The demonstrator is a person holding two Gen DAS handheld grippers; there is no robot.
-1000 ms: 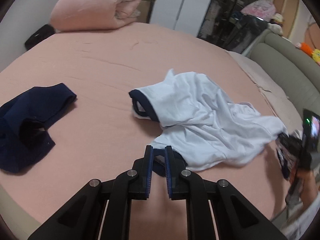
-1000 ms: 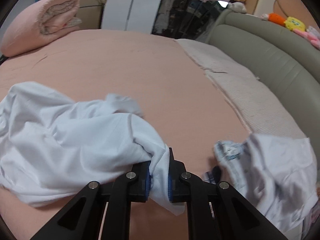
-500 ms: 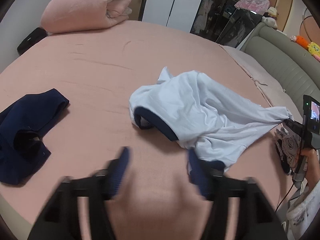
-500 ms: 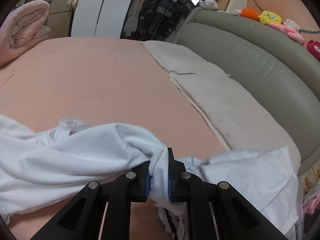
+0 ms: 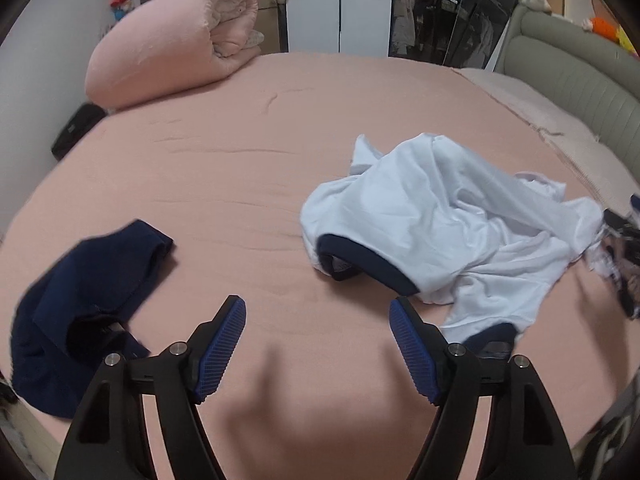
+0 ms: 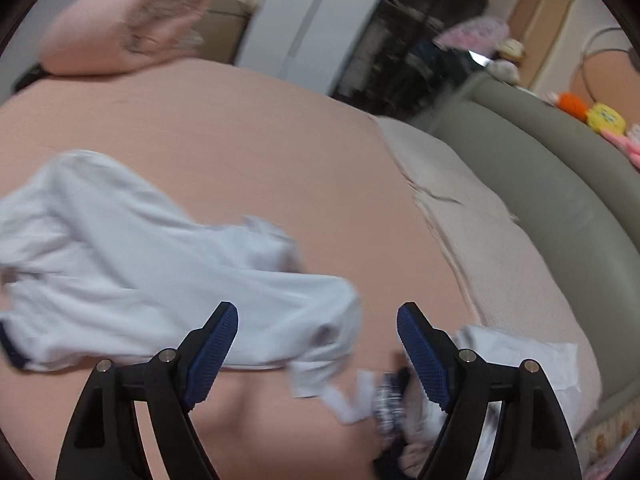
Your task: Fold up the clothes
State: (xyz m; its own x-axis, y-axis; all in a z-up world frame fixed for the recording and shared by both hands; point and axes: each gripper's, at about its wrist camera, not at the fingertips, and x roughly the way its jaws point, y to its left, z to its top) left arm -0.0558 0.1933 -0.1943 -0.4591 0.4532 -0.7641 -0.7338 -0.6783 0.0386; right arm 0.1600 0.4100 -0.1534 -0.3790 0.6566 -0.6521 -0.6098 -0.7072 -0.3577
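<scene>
Releasing: both tools are letting go of the garment.

Left gripper (image 5: 318,320), black frame with blue ribbed pads: jaws opening wide, nothing between them, only bare pink bedsheet (image 5: 240,168) below.

Right gripper (image 6: 318,326), same make: jaws opening; a loose end of cloth lies under the gap, but the pads are not pressing it.

Crumpled white cotton T-shirt with navy collar and cuff trim (image 5: 440,220): lying bunched on the sheet at about 1 o'clock from the left gripper, and from 9 to 12 o'clock of the right gripper (image 6: 140,272). Collar opening faces the left tool.

Step judged: shirt dropped for spreading, no fold yet made. Next move likely calls for fresh grips on shoulders or hem and pulling it flat.

Dark navy fabric garment (image 5: 92,300): heaped at 9 to 10 o'clock of the left gripper, well apart from the shirt.

Patterned and white clothes pile (image 6: 440,392): at 5 o'clock of the right gripper; blurred.

Rolled pink quilt (image 5: 176,40): at the far edge, 11 o'clock.

Containers: none visible.
</scene>
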